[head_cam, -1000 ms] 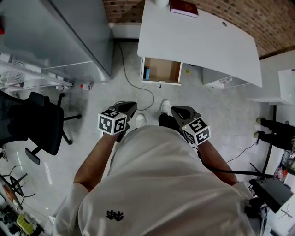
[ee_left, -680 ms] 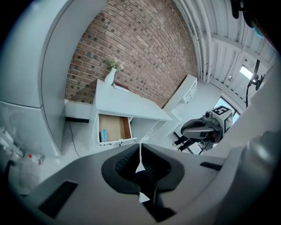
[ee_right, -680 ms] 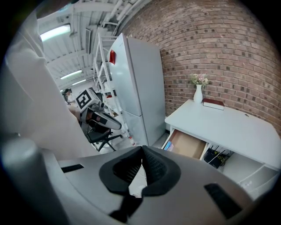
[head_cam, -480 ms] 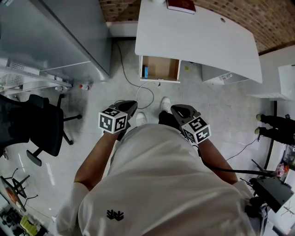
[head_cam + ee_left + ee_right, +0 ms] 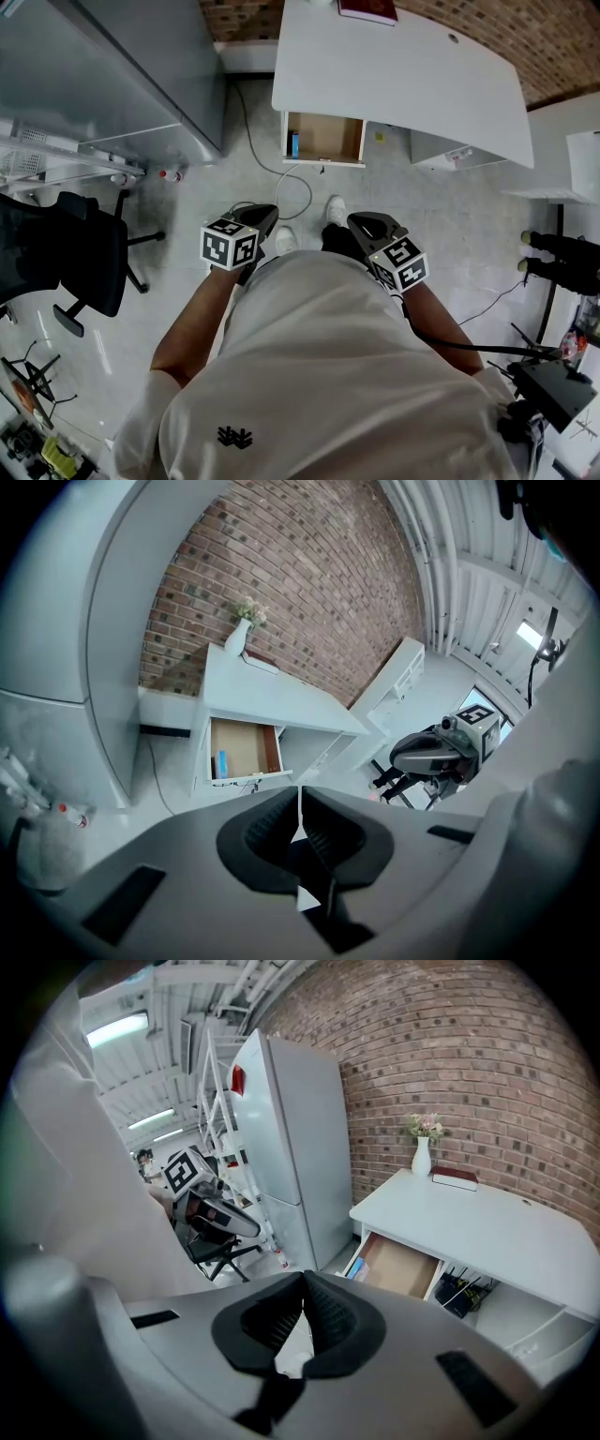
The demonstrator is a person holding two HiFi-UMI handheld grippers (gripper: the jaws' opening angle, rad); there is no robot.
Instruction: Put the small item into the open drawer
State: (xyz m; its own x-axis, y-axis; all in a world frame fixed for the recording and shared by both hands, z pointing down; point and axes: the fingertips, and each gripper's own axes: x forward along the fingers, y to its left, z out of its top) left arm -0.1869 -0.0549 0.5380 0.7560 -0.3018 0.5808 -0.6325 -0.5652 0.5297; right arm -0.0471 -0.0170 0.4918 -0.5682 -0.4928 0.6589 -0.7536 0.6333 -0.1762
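This is an office-like workroom with a lab feel. A white counter (image 5: 403,84) with an open drawer (image 5: 325,139) stands against a bare brick wall (image 5: 487,1072) and carries a vase (image 5: 422,1157) and a book (image 5: 367,9). Around it are a black swivel chair (image 5: 66,262), a tall grey cabinet (image 5: 291,1138), metal shelving (image 5: 211,1082), ceiling strip lights (image 5: 117,1027) and a loose cable (image 5: 246,141) on the pale floor (image 5: 187,202).

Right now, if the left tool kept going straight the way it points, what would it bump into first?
The left tool would probably meet the white desk, by its open drawer; nothing shows in between, though depth is unclear.
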